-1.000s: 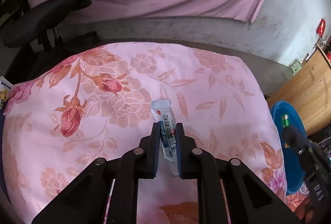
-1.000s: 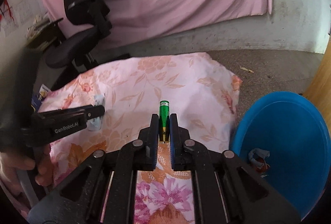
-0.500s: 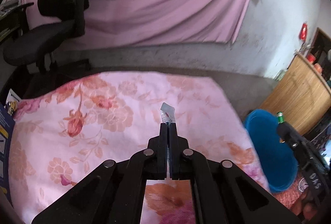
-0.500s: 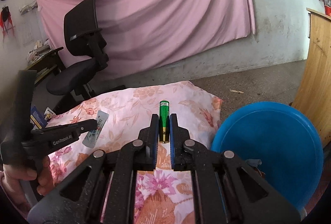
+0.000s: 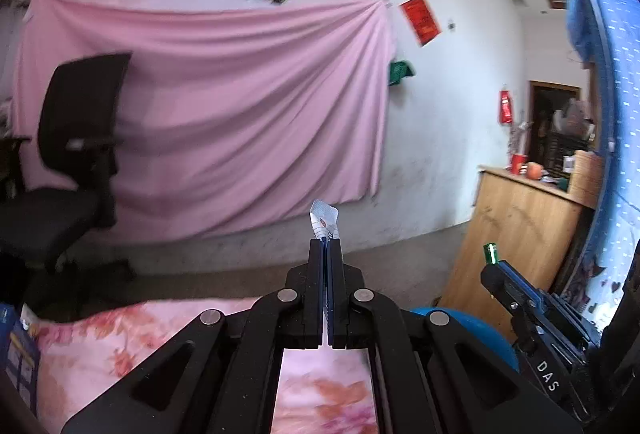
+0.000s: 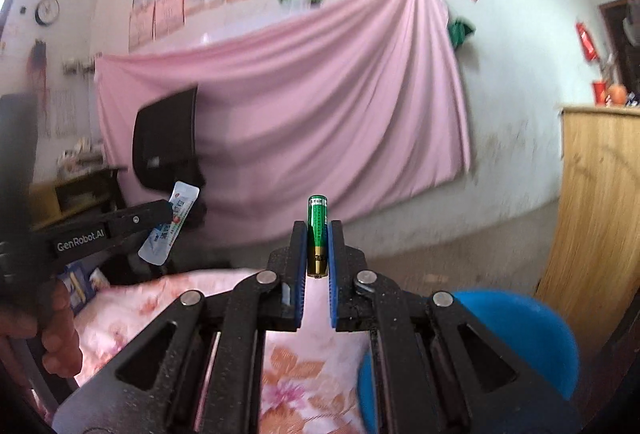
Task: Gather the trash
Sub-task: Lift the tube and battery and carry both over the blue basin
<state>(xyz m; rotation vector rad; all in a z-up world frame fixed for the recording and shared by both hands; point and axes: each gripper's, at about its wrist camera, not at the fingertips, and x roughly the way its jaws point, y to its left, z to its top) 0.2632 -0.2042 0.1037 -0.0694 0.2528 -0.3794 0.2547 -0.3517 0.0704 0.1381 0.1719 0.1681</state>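
Left gripper point(image 5: 325, 250) pinching sachet point(image 5: 324, 221), right gripper point(image 6: 318, 242) clamping battery point(image 6: 317, 230), both aloft over floral cloth point(image 6: 160, 306); carry level above blue bin point(image 6: 520, 330), then release

soft daylight fills both views — the white plastered wall point(image 5: 448, 81) reads bright. motion blur smears the black office chair point(image 5: 76, 137) and pink draped cloth point(image 6: 320, 105); fisheye bending and dark corners frame everything.
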